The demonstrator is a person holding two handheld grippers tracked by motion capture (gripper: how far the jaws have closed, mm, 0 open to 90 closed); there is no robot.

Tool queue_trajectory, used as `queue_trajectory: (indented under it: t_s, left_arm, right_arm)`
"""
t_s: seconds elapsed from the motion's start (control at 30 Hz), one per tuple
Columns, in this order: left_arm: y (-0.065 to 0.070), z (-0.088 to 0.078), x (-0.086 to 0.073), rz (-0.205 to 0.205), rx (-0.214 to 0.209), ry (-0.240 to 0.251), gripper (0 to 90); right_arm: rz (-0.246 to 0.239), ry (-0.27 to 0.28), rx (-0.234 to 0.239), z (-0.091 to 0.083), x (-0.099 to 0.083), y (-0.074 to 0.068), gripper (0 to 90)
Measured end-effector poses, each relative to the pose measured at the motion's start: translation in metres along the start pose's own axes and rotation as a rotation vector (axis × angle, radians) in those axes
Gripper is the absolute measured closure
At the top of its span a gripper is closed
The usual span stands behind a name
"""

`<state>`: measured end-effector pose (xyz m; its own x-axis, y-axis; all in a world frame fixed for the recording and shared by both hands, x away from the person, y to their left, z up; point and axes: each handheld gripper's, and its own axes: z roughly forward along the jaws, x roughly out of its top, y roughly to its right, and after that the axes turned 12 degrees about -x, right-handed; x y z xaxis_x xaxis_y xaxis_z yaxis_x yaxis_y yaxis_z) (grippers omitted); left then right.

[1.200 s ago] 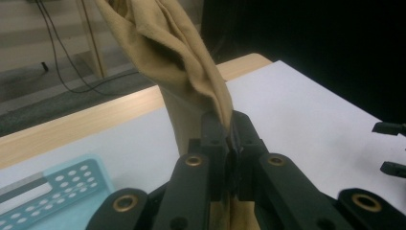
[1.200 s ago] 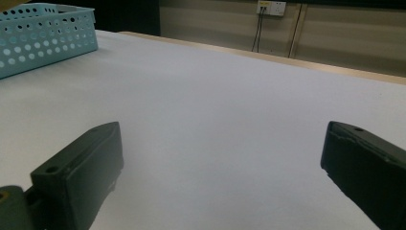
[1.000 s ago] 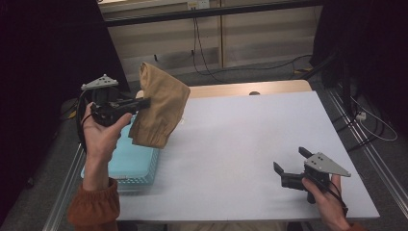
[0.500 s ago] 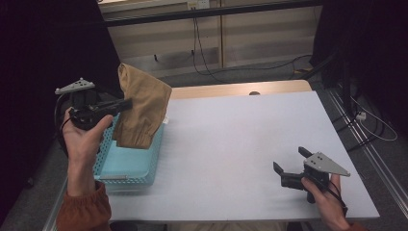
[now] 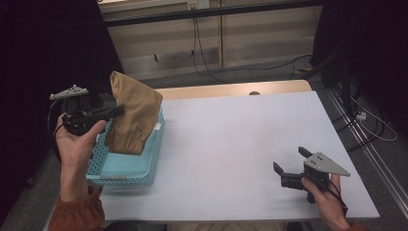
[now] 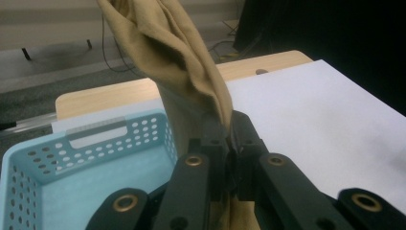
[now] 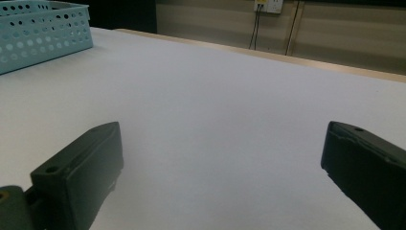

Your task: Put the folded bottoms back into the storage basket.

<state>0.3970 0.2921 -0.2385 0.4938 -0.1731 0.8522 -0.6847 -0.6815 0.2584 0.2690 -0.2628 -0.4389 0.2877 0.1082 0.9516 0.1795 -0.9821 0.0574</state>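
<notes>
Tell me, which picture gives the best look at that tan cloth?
The high view: the whole tan cloth hangs from the left gripper over the blue basket. The left gripper view shows its folds pinched between the jaws. The right gripper view looks across the table.

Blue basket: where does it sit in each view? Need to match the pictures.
High view: blue basket at the table's left edge, tan cloth hanging over it.
Left gripper view: lower left, behind the cloth clamped in the left gripper.
Right gripper view: top left corner.
Shared landmark: the white tabletop.
</notes>
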Motion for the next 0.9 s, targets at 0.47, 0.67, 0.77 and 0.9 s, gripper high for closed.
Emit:
queue_trajectory:
  t_s: [0.47, 0.67, 0.77, 0.9]
  left_arm:
    - [-0.018, -0.003, -0.010, -0.063, 0.046, -0.008, 86.5]
    - [-0.026, 0.006, -0.016, -0.093, 0.069, -0.034, 86.5]
    - [-0.028, 0.009, -0.017, -0.096, 0.075, -0.047, 86.5]
    - [-0.029, 0.015, -0.020, -0.095, 0.095, -0.068, 86.5]
  right_arm:
    - [0.000, 0.002, 0.006, -0.001, 0.000, -0.001, 0.5]
    - [-0.001, 0.001, 0.005, -0.001, 0.000, -0.001, 0.6]
    - [-0.002, 0.000, 0.009, -0.001, 0.000, -0.001, 0.6]
    - [-0.003, -0.006, 0.015, 0.000, -0.001, -0.001, 0.6]
